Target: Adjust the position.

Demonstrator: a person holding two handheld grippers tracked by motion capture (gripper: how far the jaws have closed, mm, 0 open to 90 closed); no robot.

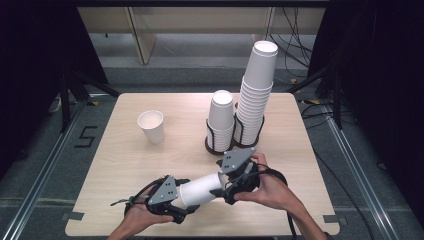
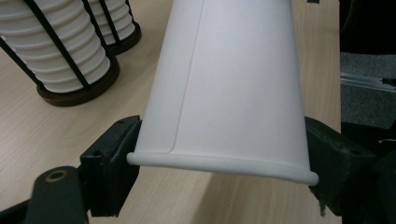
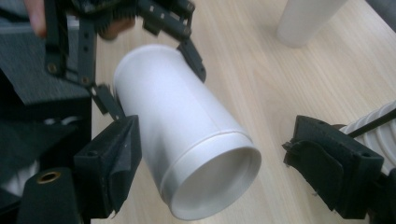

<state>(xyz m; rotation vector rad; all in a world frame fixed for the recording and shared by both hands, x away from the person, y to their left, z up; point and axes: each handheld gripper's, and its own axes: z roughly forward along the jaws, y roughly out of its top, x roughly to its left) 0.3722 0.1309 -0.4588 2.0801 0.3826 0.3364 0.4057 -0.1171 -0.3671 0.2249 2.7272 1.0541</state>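
Near front table edge: paper cup [image 1: 200, 189] lies level between grippers, rim end pinched by left gripper [image 2: 219, 163]; base points into right gripper [image 3: 208, 168] (jaws spread, not touching).

Even overhead light lit the bench [image 1: 150, 160] brightly; surroundings stayed dark. Soft shadows fell beneath the left tool [image 1: 175, 202]. Both tool views showed near parts slightly blurred.
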